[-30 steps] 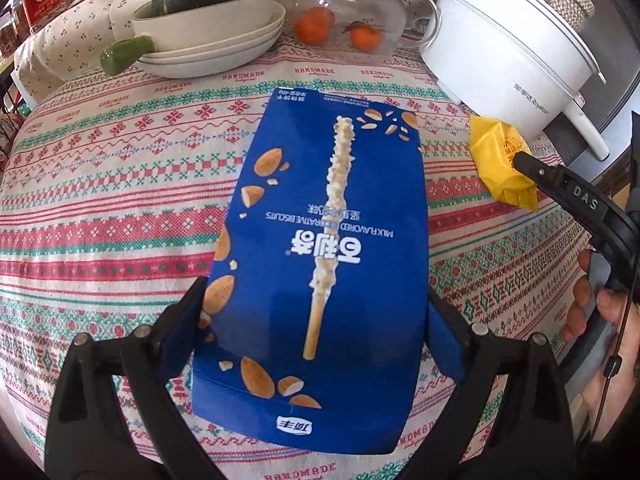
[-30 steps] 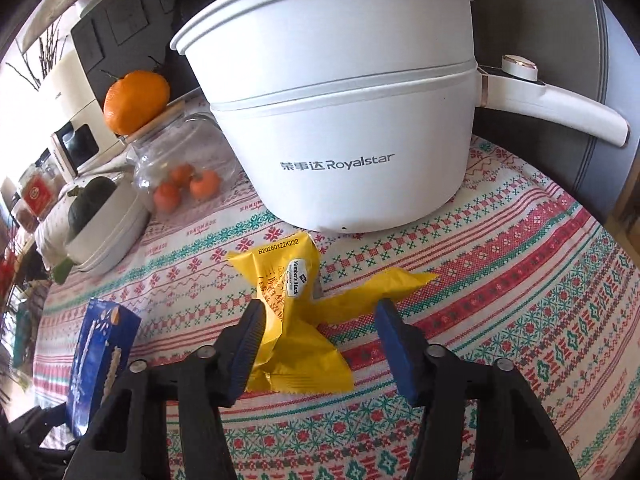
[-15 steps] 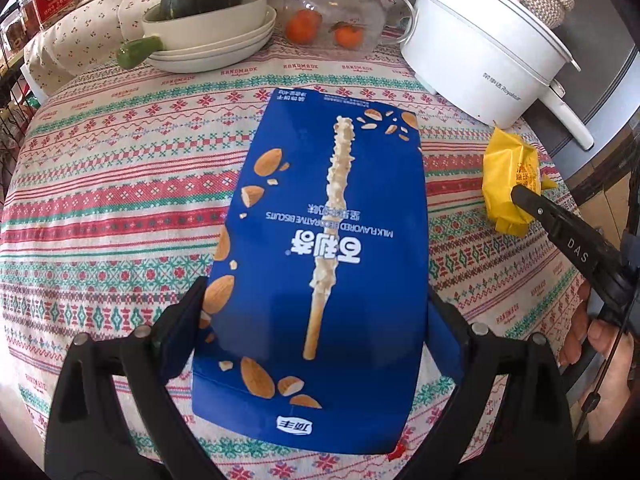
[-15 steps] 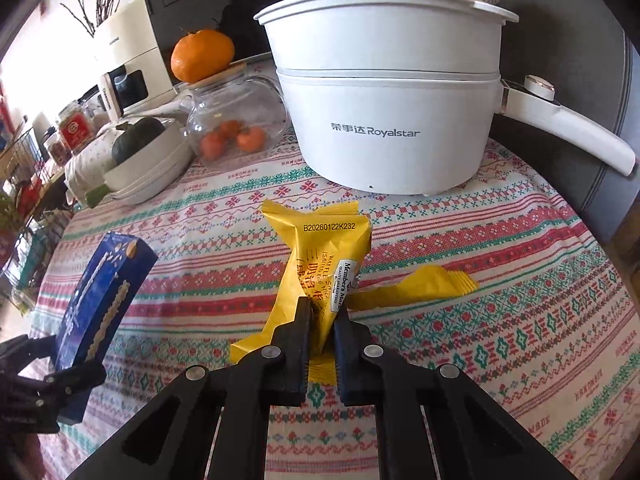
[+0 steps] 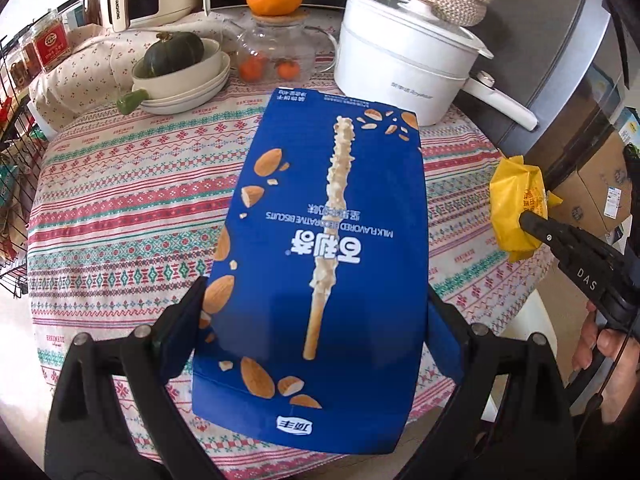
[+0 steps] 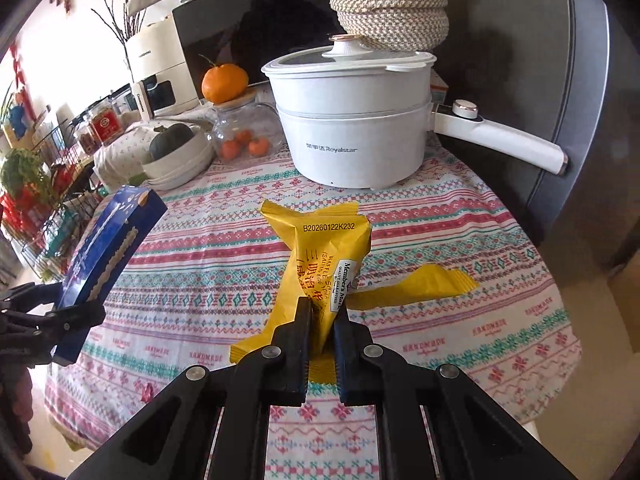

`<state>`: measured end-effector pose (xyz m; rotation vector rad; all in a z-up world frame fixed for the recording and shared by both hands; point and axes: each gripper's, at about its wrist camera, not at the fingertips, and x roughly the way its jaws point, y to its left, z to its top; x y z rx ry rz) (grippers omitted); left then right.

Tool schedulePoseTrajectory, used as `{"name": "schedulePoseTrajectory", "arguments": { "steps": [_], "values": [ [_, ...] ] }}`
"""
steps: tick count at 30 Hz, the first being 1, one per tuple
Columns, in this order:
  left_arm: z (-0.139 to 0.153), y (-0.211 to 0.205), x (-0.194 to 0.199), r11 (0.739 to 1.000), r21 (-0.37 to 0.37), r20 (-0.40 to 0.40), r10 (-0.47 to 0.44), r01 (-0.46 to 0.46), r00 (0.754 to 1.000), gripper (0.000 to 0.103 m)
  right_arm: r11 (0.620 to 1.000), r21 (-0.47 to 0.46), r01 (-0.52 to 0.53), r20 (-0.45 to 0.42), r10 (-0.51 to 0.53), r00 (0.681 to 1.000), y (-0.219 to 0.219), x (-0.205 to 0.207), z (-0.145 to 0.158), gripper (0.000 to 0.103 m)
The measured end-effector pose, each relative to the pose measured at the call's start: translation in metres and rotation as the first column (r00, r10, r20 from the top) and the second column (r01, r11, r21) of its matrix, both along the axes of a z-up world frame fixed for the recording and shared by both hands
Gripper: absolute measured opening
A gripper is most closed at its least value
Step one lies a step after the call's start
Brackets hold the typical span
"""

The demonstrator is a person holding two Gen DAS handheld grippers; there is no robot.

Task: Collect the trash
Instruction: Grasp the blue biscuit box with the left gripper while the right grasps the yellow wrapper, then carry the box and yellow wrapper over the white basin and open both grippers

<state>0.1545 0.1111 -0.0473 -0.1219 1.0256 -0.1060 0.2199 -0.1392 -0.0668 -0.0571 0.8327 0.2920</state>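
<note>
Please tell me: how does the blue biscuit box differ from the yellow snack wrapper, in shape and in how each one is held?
The blue cardboard biscuit box is flat-faced, rigid and long; the yellow plastic snack wrapper is crumpled and limp. The left gripper spans the box's wide face with jaws far apart; the right gripper pinches the wrapper with jaws nearly together. Both are gripped above the patterned tablecloth.

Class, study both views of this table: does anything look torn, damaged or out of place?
Yes. The yellow wrapper pinched in the right tool is torn open and crumpled, and a loose yellow strip trails beside it over the tablecloth. The blue biscuit box in the left tool looks intact.
</note>
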Motion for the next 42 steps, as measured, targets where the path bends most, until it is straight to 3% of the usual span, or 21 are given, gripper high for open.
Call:
{"name": "schedulePoseTrajectory", "arguments": {
  "steps": [8, 13, 18, 21, 27, 35, 40, 42],
  "values": [
    [0.017, -0.039, -0.03, 0.997, -0.038, 0.018, -0.074, 0.075, 0.997, 0.095, 1.0, 0.006, 0.005, 0.003, -0.005, 1.0, -0.041, -0.042, 0.032, 0.01],
    [0.017, -0.065, -0.037, 0.988, -0.096, 0.025, -0.119, 0.121, 0.993, 0.096, 0.999, 0.034, 0.014, -0.02, -0.013, 1.0, -0.069, -0.066, 0.037, 0.01],
    [0.004, -0.093, -0.05, 0.976, -0.137, -0.001, -0.172, 0.17, 0.985, 0.095, 0.989, 0.105, 0.105, -0.142, -0.09, 0.986, -0.109, -0.077, 0.023, 0.01],
    [-0.003, -0.113, -0.055, 0.966, -0.14, -0.028, -0.224, 0.218, 0.974, 0.096, 0.982, 0.129, 0.137, -0.174, -0.114, 0.978, -0.129, -0.084, 0.02, 0.01],
    [-0.024, -0.151, -0.062, 0.948, -0.104, -0.078, -0.31, 0.302, 0.947, 0.096, 0.982, 0.084, 0.17, -0.17, -0.154, 0.973, -0.165, -0.098, 0.019, 0.011],
    [-0.048, -0.2, -0.069, 0.915, -0.064, -0.141, -0.404, 0.399, 0.904, 0.096, 0.984, 0.021, 0.177, -0.269, -0.165, 0.949, -0.197, -0.113, -0.015, 0.011],
    [-0.058, -0.222, -0.074, 0.901, -0.044, -0.162, -0.432, 0.431, 0.887, 0.096, 0.976, 0.032, 0.214, -0.338, -0.191, 0.922, -0.22, -0.119, -0.03, 0.02],
    [-0.062, -0.228, -0.073, 0.898, -0.04, -0.17, -0.439, 0.439, 0.882, 0.096, 0.971, 0.041, 0.234, -0.348, -0.206, 0.914, -0.227, -0.121, -0.03, 0.04]
  ]
}}
